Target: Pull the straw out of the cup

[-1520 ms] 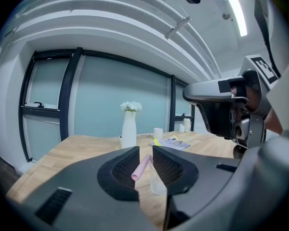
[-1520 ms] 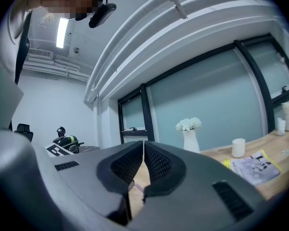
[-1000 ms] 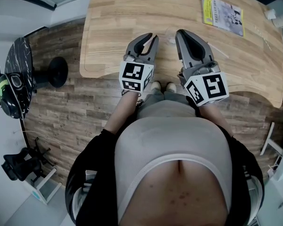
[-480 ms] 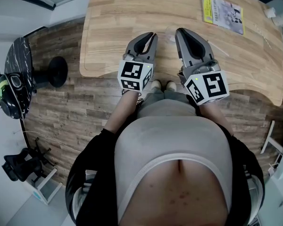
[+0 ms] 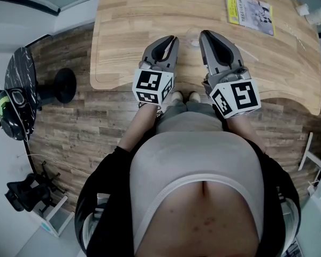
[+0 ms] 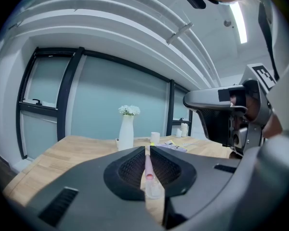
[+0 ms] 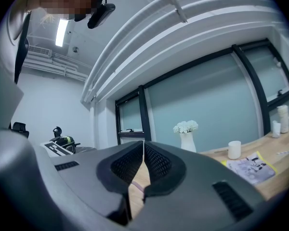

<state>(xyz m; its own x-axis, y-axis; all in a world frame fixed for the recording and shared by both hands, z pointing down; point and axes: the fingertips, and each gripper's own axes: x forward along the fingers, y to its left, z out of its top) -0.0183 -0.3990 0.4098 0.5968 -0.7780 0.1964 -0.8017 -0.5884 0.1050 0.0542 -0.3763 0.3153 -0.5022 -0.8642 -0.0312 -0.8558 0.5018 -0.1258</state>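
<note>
Left gripper view: the left gripper (image 6: 147, 152) is seen with its jaws drawn in on the pink straw (image 6: 148, 166), which is caught between the pads and is still set in the clear cup (image 6: 153, 189) on the table (image 6: 62, 153). Those jaws have just been closing; a second ago, in the head view, a wider gap was shown between them. The straw is thus judged to be gripped but not yet lifted, so the pull itself is the step left to be made. The right gripper (image 7: 143, 146) is held just beside the cup, its jaws brought together at the tips; whether the cup's rim is pinched there cannot be made out. If the cup is not steadied, it may be dragged up with the straw.
</note>
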